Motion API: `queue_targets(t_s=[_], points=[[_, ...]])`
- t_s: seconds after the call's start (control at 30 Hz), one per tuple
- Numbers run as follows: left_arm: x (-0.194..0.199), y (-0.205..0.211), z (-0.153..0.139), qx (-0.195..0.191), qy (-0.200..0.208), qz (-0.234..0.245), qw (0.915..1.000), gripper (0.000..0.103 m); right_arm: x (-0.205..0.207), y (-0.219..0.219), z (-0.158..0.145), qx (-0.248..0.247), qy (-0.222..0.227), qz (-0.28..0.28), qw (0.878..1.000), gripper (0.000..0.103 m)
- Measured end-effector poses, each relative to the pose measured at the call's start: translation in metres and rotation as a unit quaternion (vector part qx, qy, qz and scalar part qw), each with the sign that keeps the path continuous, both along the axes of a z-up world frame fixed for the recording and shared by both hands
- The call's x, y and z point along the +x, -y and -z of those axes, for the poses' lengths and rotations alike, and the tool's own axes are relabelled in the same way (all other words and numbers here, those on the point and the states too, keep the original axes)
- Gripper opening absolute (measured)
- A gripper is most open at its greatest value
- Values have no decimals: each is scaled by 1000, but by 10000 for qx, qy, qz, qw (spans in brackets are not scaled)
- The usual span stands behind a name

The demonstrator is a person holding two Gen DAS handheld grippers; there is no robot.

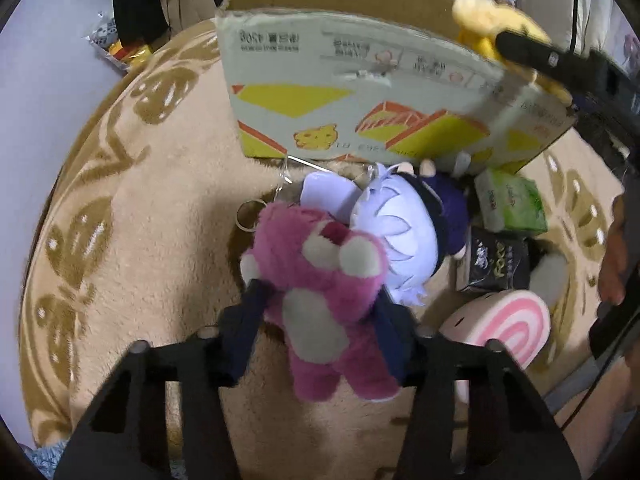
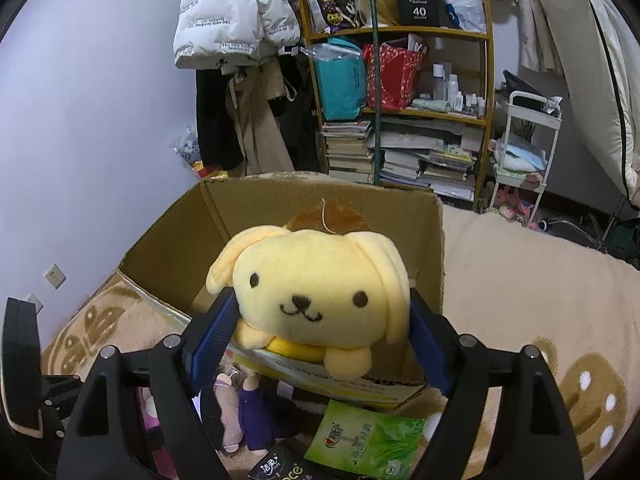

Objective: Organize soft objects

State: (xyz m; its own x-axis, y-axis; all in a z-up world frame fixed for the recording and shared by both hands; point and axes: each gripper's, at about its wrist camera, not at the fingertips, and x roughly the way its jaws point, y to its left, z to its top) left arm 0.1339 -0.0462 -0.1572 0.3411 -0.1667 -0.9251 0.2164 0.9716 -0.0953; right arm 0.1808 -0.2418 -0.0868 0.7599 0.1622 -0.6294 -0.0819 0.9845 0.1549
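My left gripper (image 1: 318,300) is shut on a pink plush bear (image 1: 320,292), held above the beige blanket. Behind the bear lies a white-haired doll in dark clothes (image 1: 404,220). My right gripper (image 2: 320,320) is shut on a yellow plush dog (image 2: 316,292) and holds it over the near rim of the open cardboard box (image 2: 280,216). In the left wrist view the yellow dog (image 1: 480,20) and the right gripper show above the box's (image 1: 360,92) right corner.
A green tissue pack (image 1: 512,200) (image 2: 368,440), a black pack (image 1: 496,260) and a pink swirl cushion (image 1: 504,328) lie on the blanket (image 1: 160,240) right of the doll. A cluttered shelf (image 2: 400,100), hanging coats (image 2: 240,80) and a white cart (image 2: 524,148) stand behind the box.
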Motion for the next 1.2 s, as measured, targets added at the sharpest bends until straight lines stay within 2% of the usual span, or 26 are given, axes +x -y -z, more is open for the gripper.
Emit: queue_targets(t_s=[0.27, 0.37, 0.63, 0.9, 1.03, 1.2], points=[[-7, 2, -8, 50, 210, 63, 9997, 36, -2, 3, 2, 77, -25, 30, 10000, 89], [-10, 0, -15, -21, 282, 27, 9996, 37, -3, 3, 1, 74, -6, 42, 10000, 94], [-14, 2, -8, 138, 33, 138, 9998, 38, -6, 2, 0, 35, -12, 50, 10000, 94], [-20, -3, -16, 120, 159, 34, 9998, 37, -16, 1, -6, -3, 55, 93, 9999, 94], [-25, -14, -38, 33, 680, -245, 9974, 36, -27, 2, -13, -29, 109, 133, 9998, 94], [-33, -16, -80, -42, 1748, -414, 9837, 36, -46, 7, -29, -2, 324, 223, 9992, 94]])
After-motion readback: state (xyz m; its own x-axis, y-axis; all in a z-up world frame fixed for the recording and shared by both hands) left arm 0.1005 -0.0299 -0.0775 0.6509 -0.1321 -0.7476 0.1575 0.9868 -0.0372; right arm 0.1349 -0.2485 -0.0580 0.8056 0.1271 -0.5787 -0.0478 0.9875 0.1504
